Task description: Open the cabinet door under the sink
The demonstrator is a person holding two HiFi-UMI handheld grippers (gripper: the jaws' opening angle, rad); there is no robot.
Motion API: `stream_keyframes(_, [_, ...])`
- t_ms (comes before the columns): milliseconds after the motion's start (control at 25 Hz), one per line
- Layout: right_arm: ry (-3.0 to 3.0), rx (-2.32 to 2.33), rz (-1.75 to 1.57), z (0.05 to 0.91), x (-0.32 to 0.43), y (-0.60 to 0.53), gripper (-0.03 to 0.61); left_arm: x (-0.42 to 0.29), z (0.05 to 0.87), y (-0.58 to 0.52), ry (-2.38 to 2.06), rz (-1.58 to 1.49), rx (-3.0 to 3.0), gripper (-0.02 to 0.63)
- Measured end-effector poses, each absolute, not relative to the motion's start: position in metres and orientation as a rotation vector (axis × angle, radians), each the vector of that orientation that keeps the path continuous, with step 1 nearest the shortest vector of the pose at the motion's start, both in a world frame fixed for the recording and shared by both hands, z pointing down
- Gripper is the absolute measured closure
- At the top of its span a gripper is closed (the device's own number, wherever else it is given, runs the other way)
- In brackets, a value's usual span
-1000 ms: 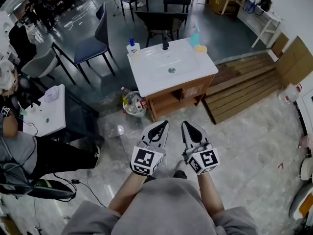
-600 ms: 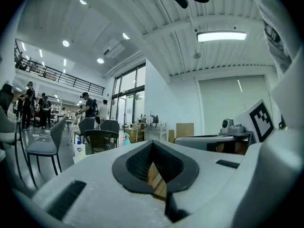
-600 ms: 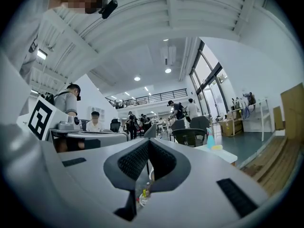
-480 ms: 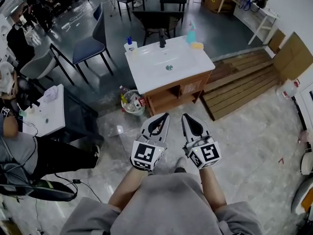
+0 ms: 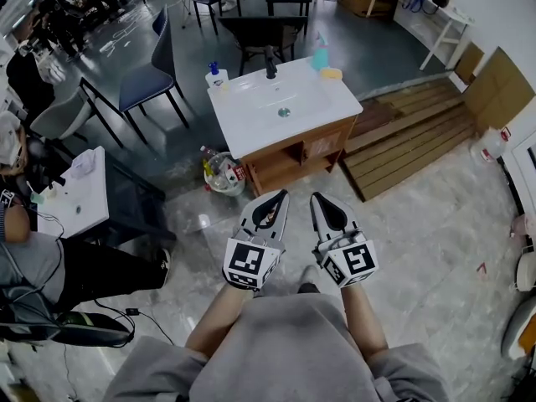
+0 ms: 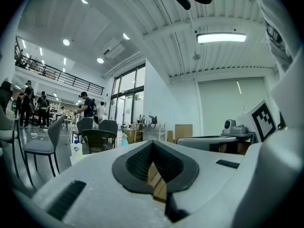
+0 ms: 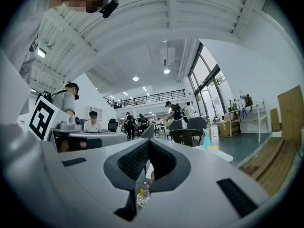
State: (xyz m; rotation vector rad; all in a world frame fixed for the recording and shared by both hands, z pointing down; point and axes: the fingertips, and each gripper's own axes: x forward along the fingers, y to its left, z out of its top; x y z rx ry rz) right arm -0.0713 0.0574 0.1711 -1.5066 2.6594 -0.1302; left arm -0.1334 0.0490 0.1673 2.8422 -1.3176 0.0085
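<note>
Holding the left tool (image 5: pixel 274 198) and the right tool (image 5: pixel 319 198) side by side and level, on the near side of the sink cabinet (image 5: pixel 289 159) and well apart from it. Pointing both tools toward the cabinet's wooden front.

Showing the left tool's jaws pressed together, tips meeting, nothing between them. Showing the right tool's jaws likewise pressed together and gripping nothing.

Locating the cabinet door (image 5: pixel 323 146) on the right part of the cabinet front, below the white basin top (image 5: pixel 251 115). Appearing closed, though too small in the head view to confirm.

Sighting, in the left gripper view, a strip of the wooden front through the slot behind the closed tips. Sighting, in the right gripper view, a basket of bottles (image 5: pixel 220 176) through the same slot; resting on the floor at the cabinet's left foot.

Noting on the basin top:
- a black faucet (image 5: pixel 270 64) at the far edge;
- a blue-capped bottle (image 5: pixel 215 75) at the far left corner;
- a teal spray bottle (image 5: pixel 320 54) and a yellow sponge (image 5: pixel 332 74) at the far right corner.

Noting wooden pallets (image 5: pixel 410 136) just right of the cabinet, dark chairs (image 5: pixel 142 78) behind it, and a white desk (image 5: pixel 79 195) well to its left.
</note>
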Motion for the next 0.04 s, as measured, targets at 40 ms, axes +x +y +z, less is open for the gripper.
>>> stream_keyframes(40, [2.659, -1.509, -0.132, 0.1717, -0.0702, 0.0572, 0.569, -0.132, 0.1675, 0.0485, -1.317, 0.008, 2.843, 0.607])
